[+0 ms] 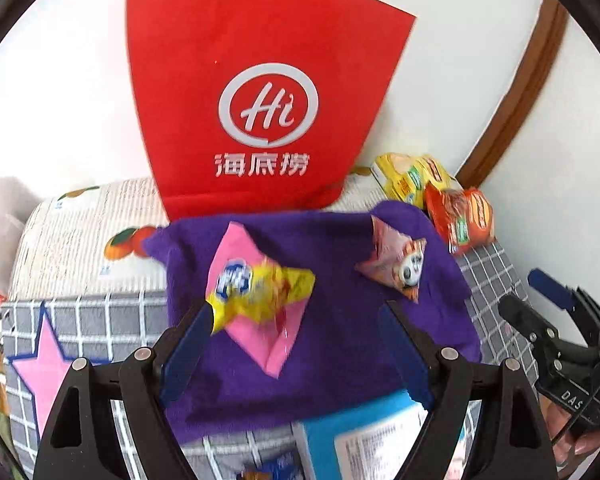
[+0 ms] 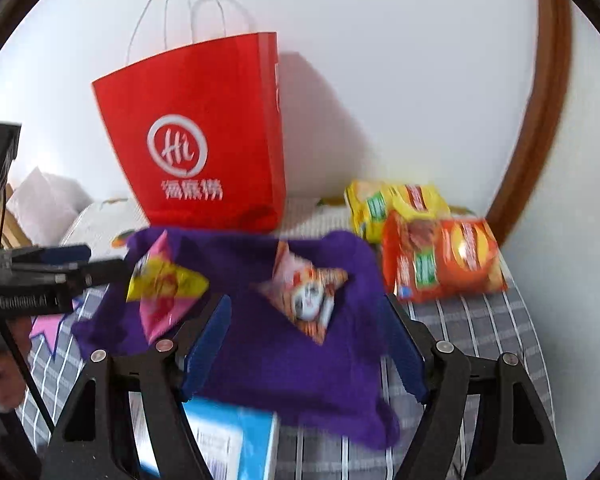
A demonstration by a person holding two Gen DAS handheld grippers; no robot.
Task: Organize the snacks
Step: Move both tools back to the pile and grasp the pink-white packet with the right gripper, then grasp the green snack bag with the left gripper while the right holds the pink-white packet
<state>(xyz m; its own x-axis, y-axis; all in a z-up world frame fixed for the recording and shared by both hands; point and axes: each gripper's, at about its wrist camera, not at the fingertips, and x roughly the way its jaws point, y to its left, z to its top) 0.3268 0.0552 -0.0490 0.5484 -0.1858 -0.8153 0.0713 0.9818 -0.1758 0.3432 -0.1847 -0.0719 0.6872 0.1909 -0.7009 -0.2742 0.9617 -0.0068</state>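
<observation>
A: Right, where do the snacks sit just now?

B: Two small packets lie on the purple cloth (image 1: 340,344): the pink-and-yellow packet (image 1: 256,296) toward its left side and the panda packet (image 2: 306,294) toward its right. Two bigger bags, the yellow chip bag (image 2: 392,204) and the orange chip bag (image 2: 440,260), rest against the wall beside the cloth. The red paper bag (image 2: 200,136) stands upright behind it all.

A: And the claws?

B: The left claw (image 1: 296,356) is spread wide with nothing between its blades; the pink-and-yellow packet overlaps its left blade in view, but I cannot tell whether they touch. The right claw (image 2: 304,348) is also parted and empty, with the panda packet ahead of it.

A: What might go wrong?

B: My guess is that the cloth could drag or bunch if a blade catches it, which would shift both packets. The light packets may also slip out of a shallow pinch. The red paper bag looks easy to tip if nudged while something is dropped in.

A: Pose?

B: Both point steeply down toward the bench (image 2: 480,332), side by side, each visible at the edge of the other's view.
</observation>
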